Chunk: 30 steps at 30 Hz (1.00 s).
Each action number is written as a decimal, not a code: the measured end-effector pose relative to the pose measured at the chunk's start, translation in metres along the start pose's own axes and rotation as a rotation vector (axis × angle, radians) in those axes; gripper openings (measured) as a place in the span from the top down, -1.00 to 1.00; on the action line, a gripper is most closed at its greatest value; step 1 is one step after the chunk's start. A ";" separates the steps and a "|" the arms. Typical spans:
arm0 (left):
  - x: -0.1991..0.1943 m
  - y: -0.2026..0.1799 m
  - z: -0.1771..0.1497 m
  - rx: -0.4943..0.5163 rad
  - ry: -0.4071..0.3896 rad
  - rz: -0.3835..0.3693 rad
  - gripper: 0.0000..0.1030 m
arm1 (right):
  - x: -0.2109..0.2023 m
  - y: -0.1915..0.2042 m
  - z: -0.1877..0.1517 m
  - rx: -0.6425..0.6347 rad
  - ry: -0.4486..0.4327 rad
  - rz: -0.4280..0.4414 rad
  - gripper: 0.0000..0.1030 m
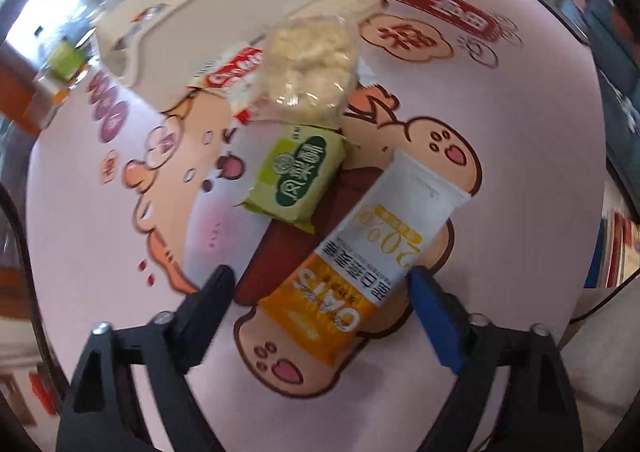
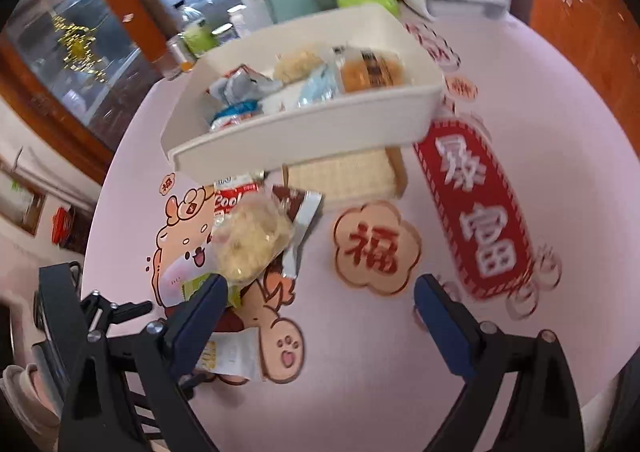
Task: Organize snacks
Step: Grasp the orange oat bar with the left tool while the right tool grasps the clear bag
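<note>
The orange-and-white oat bar (image 1: 362, 252) lies on the pink tablecloth (image 1: 100, 252), long axis running seven to one o'clock, its orange end squarely between the left gripper (image 1: 320, 288)'s parted, unclenched fingers, while the right gripper (image 2: 320, 292) hangs released over bare cloth, plainly farther off.

Bright, even indoor light with fisheye warp and motion blur in both wrist views.

Daylight enters through a window (image 2: 80, 39) at the upper left of the right wrist view, and a blown-out glare patch sits at the upper left of the left wrist view. The pink table mat (image 1: 80, 211) is evenly lit, with soft, faint shadows under the white tray (image 2: 304, 131). Dark vignette rings the corners, straight edges bow near the rim, and printed lettering smears slightly.
</note>
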State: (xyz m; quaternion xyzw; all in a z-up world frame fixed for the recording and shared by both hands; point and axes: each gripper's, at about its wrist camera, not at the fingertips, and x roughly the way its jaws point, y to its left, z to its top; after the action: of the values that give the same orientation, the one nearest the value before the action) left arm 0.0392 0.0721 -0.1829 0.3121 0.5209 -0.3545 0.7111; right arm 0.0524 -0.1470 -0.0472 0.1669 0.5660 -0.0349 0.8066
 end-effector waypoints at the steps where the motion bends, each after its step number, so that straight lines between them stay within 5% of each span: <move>1: 0.006 0.000 0.000 0.012 0.011 -0.009 -0.39 | 0.003 0.001 -0.002 0.014 0.004 -0.007 -0.84; 4: 0.007 0.006 0.000 -0.004 -0.013 -0.082 0.00 | 0.013 0.002 -0.010 0.081 0.017 -0.022 -0.84; 7: 0.006 0.013 -0.004 -0.034 -0.041 -0.085 0.16 | 0.023 0.007 -0.012 0.148 0.024 -0.007 -0.84; 20: -0.027 0.064 -0.040 -0.182 -0.139 -0.168 0.21 | 0.090 0.060 0.014 0.237 0.080 -0.004 -0.77; 22: -0.031 0.070 -0.043 -0.202 -0.152 -0.174 0.21 | 0.100 0.064 0.016 0.245 0.091 -0.016 -0.62; 25: -0.040 0.076 -0.048 -0.241 -0.180 -0.174 0.21 | 0.114 0.075 0.017 0.199 0.129 -0.032 0.01; 30: -0.060 0.077 -0.053 -0.291 -0.220 -0.167 0.21 | 0.091 0.082 0.008 0.149 0.136 -0.036 0.20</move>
State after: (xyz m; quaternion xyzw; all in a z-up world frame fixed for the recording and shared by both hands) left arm 0.0634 0.1685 -0.1334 0.1211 0.5100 -0.3654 0.7692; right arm 0.1126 -0.0608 -0.1103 0.2181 0.6184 -0.0797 0.7508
